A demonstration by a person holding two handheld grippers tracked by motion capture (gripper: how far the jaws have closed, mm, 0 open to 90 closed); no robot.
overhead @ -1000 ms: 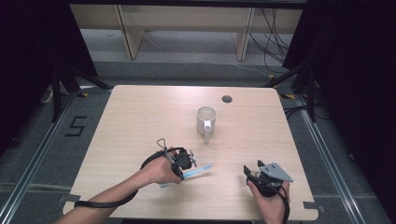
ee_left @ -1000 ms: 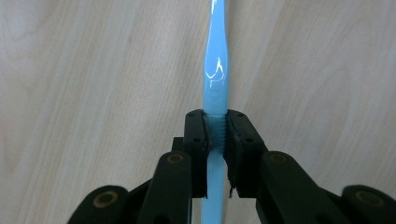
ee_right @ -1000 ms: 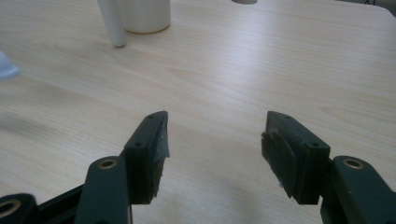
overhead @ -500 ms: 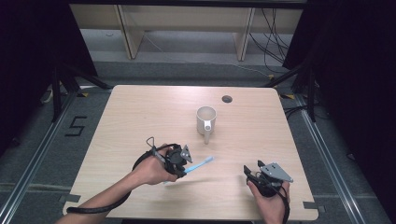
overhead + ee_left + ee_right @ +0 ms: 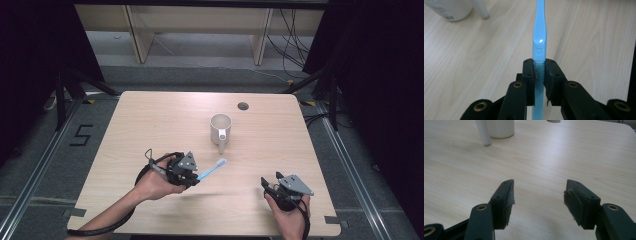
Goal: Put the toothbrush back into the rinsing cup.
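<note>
The blue toothbrush (image 5: 539, 37) is clamped by its handle between the closed fingers (image 5: 529, 80) of the left gripper (image 5: 192, 176), brush head pointed toward the white mug (image 5: 220, 128) ahead — the carry step, judged — while the right gripper (image 5: 537, 200) is held open and empty; next, the head is to be lifted above the rim and lowered inside.

table (image 5: 150, 125): light wood, round hole (image 5: 243, 106) near far edge | floor marking "5" (image 5: 81, 135) left of table

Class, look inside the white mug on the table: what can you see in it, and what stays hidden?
The white mug stands upright; the high view shows pale inner wall and no contents. Its bottom isn't clearly visible. The toothbrush is outside, clamped in the left gripper.
</note>
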